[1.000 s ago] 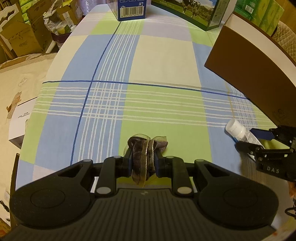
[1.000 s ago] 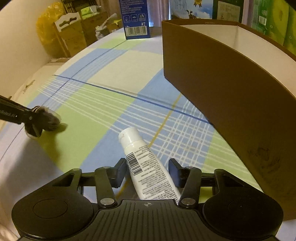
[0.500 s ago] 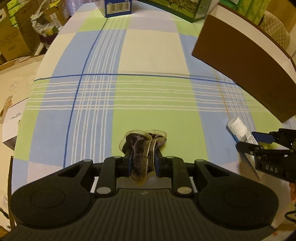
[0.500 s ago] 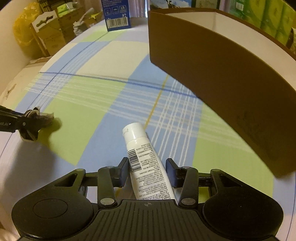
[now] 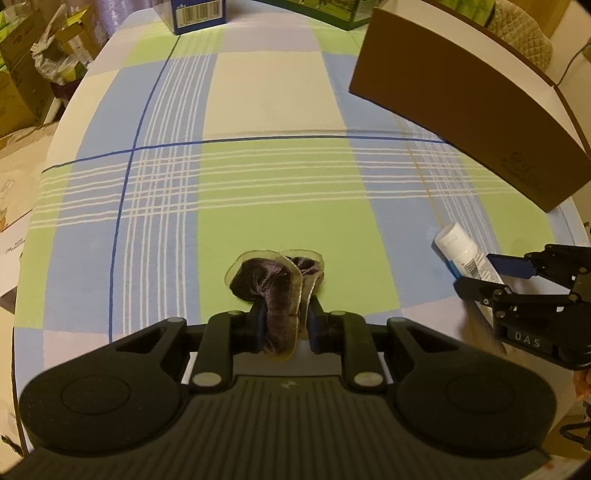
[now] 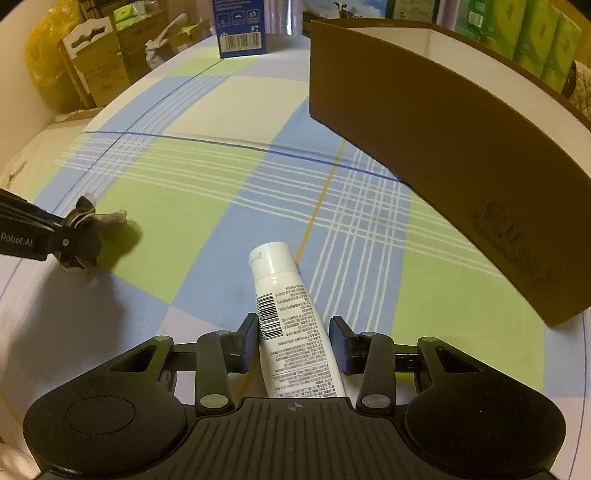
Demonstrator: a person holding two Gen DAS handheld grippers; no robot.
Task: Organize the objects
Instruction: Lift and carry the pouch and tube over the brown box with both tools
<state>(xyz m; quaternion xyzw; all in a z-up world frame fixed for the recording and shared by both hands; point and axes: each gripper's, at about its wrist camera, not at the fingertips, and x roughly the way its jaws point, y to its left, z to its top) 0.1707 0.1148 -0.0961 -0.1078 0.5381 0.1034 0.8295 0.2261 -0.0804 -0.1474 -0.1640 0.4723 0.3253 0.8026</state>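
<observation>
A dark purple velvet scrunchie (image 5: 275, 291) with a pale edge is pinched in my left gripper (image 5: 286, 314), which is shut on it above the checked tablecloth (image 5: 258, 192). A white tube (image 6: 284, 302) with a barcode and a white cap lies lengthwise between the fingers of my right gripper (image 6: 294, 339), which is shut on it. In the left wrist view the tube (image 5: 461, 251) and right gripper (image 5: 487, 273) show at the right edge. The right wrist view has the left gripper (image 6: 79, 240) and scrunchie (image 6: 88, 216) at far left. A brown open box (image 6: 424, 129) with white inside stands ahead on the right.
At the far end of the table stand a blue carton (image 6: 240, 29) and a green carton (image 5: 332, 14). The brown box (image 5: 461, 96) fills the right side. Cardboard boxes and bags (image 5: 22, 74) are stacked on the floor past the table's left edge.
Both grippers have risen and drawn back a little, still holding their objects. More of the tablecloth shows and the brown box looks further off in both views.
</observation>
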